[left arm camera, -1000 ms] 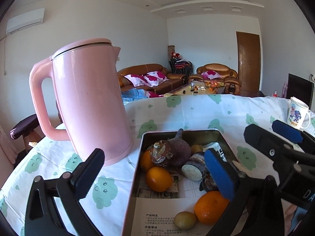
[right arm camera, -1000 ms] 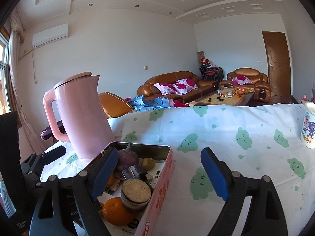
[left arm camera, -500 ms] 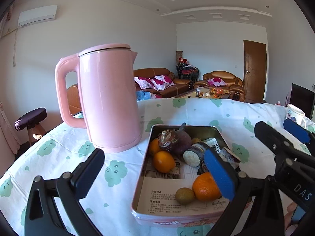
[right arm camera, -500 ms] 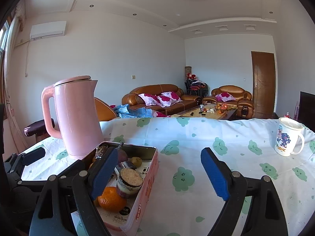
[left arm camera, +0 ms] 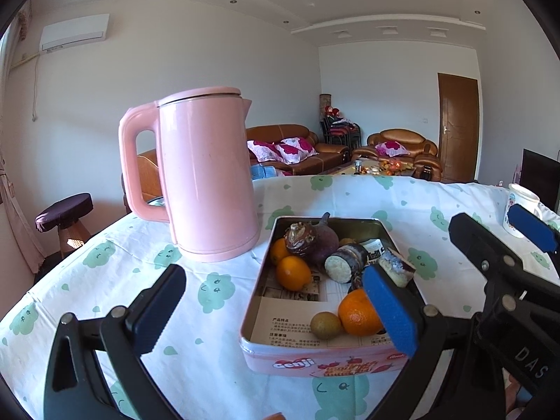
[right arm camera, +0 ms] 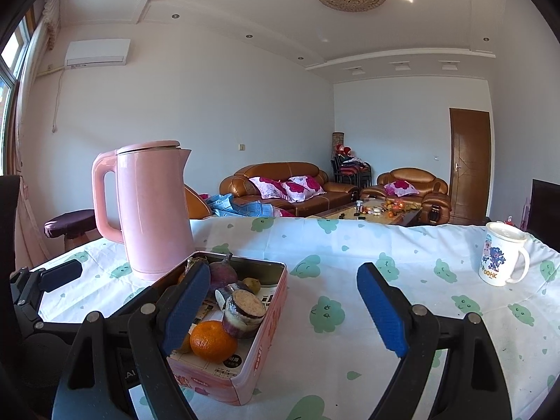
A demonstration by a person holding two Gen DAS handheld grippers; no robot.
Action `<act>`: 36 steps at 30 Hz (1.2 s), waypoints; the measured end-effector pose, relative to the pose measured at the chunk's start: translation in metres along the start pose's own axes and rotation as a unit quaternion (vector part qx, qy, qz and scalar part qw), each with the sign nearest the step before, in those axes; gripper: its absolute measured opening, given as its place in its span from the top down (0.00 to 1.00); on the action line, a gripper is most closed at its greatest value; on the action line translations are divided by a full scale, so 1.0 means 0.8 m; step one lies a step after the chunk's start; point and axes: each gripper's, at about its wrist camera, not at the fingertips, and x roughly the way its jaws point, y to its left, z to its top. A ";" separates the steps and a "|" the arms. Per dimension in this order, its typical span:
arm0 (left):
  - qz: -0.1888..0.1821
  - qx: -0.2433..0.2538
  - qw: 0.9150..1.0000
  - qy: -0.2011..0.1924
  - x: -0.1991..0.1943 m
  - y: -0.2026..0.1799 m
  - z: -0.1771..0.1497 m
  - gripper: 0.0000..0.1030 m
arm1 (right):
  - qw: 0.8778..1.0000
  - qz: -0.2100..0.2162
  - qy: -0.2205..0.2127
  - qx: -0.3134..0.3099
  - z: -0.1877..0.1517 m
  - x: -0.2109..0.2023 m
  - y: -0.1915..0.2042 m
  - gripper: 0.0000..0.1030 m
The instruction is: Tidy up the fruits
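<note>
Kettle [left arm camera: 206, 178] first, at the far left: tall, pink, upright on the cloud-print tablecloth [left arm camera: 105, 280], just beside the far left corner of the tin [left arm camera: 325, 357], so that flank is the tight one. Next, the left gripper [left arm camera: 276, 311] hangs low over the near end of the tin with its jaws wide apart and nothing between the pads; its left finger is over bare cloth and its right one sits in front of the tin's near right corner. Inside the tin, whose long axis runs away from the viewer, lie the fruits: a small brownish fruit [left arm camera: 325, 324] and an orange [left arm camera: 357, 311] touching at the near end, a second orange [left arm camera: 293, 273] farther in, and a dark heap of roots and cut pieces crowding the far end. The near orange looks the easiest pick, lying straight ahead and slightly right of the left jaws, so the left hand is probably nearer. Farther right, the right gripper [right arm camera: 283, 311] also stands wide apart and empty, straddling the tin's right wall. Beyond it the cloth is open as far as the mug [right arm camera: 500, 257], standing well apart near the right table edge, which seems the roomy side for setting fruit down.
</note>
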 end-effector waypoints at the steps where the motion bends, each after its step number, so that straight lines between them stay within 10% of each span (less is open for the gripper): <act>1: 0.000 0.001 1.000 0.001 0.000 -0.001 0.000 0.00 | 1.000 0.000 0.000 -0.001 0.000 0.000 0.000 0.15; 36: 0.013 0.007 1.000 -0.006 -0.007 -0.007 -0.002 0.00 | 1.000 -0.011 -0.011 0.009 -0.001 -0.014 -0.009 0.15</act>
